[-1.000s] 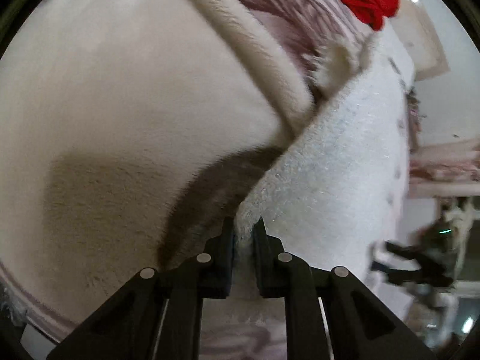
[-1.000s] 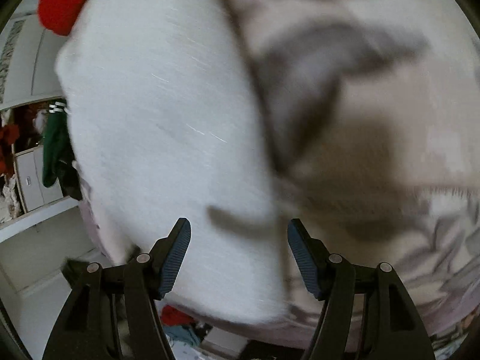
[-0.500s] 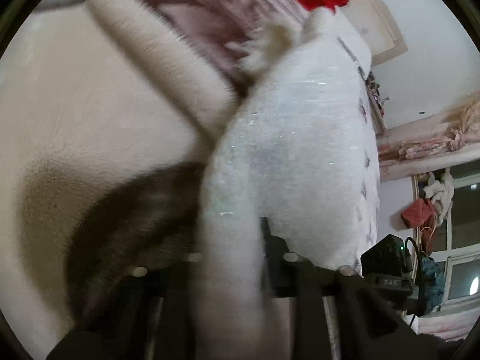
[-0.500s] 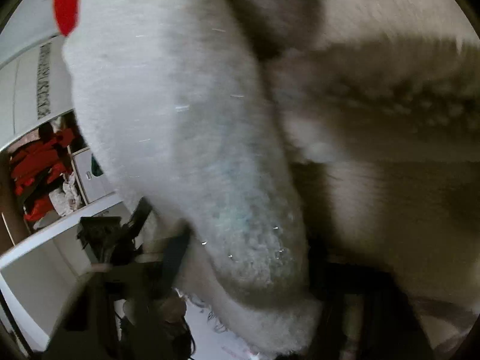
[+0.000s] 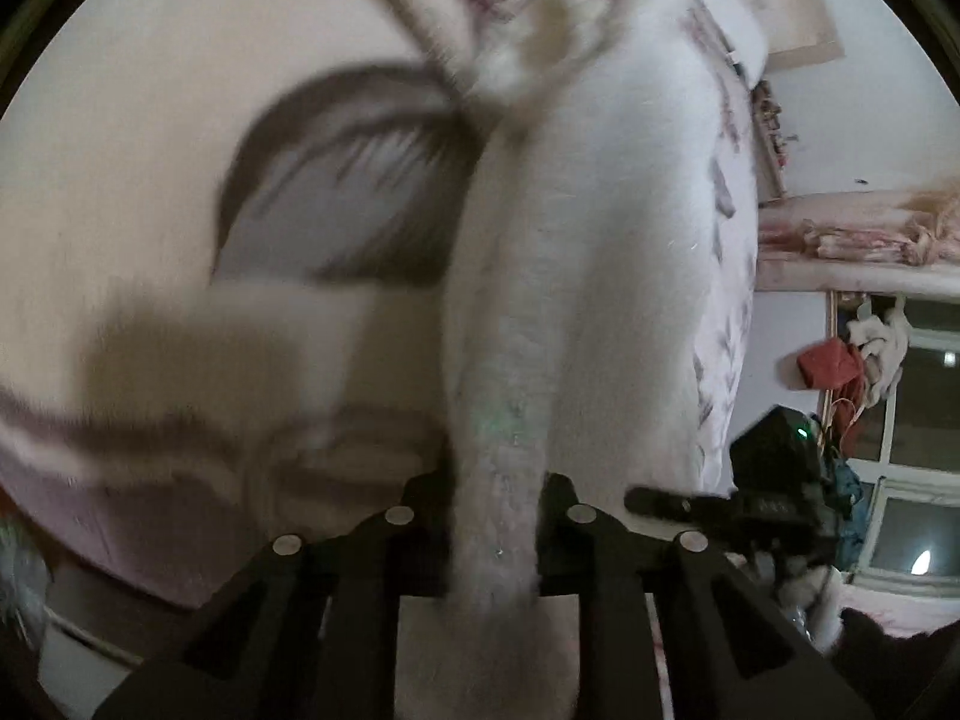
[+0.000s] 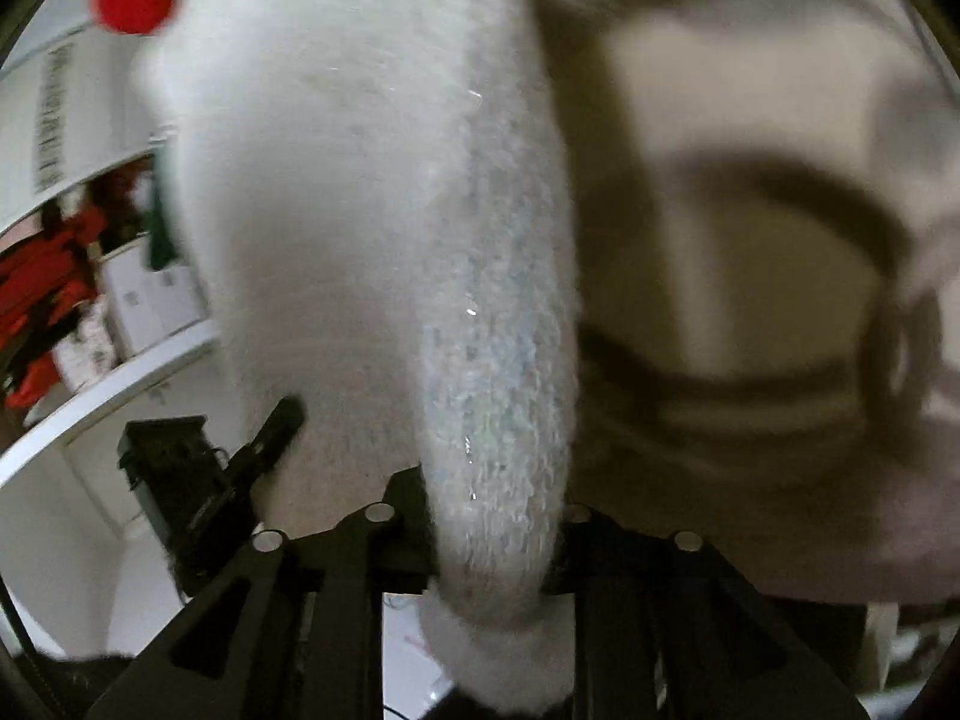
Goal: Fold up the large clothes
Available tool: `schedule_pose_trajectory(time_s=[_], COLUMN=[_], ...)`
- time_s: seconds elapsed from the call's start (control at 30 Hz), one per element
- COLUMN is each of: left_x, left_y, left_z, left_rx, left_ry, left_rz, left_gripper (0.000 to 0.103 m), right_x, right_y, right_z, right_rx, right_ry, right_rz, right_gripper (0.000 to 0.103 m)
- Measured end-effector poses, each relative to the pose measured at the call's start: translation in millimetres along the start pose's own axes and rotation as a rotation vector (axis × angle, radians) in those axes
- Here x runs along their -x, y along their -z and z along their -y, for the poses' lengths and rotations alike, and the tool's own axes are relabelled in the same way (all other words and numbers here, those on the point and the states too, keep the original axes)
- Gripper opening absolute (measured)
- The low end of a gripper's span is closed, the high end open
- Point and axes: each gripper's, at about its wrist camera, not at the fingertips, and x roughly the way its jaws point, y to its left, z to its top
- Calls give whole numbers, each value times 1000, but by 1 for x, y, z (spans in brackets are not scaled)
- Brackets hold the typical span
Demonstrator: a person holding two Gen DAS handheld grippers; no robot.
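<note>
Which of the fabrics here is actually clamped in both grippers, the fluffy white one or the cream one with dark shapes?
The fluffy white garment: its edge runs between both grippers' fingers, left gripper and right gripper. The cream fabric lies behind, ungripped.

Right hand-held gripper (image 6: 489, 540) closed onto white fluffy garment (image 6: 372, 192); garment edge now lifted, bunched between both.

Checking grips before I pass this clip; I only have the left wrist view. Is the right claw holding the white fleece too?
Observer: Yes. The right claw is clamped on a thick edge of the white fleece garment; its jaws have just been closing on it.
Operator: What lies beside that edge?
Observer: Cream fabric with dark curved markings, to its right.
Operator: Anything behind it?
Observer: A white shelf with red clothes above it, at left.
</note>
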Motion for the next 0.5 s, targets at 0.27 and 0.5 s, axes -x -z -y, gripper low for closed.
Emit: schedule_pose_trajectory(time_s=[0.27, 0.5], left_x=[51, -16], left_y=[-38, -122], left_z=[10, 73], left_rx=[29, -135], left_ry=[59, 19], left_rz=[130, 140], left_gripper=[51, 51], right_x=[76, 134], right_y=[-40, -118], right_z=[-15, -55], right_rx=[35, 81], right_ry=[-13, -4], right_rz=[164, 325], right_gripper=[62, 62])
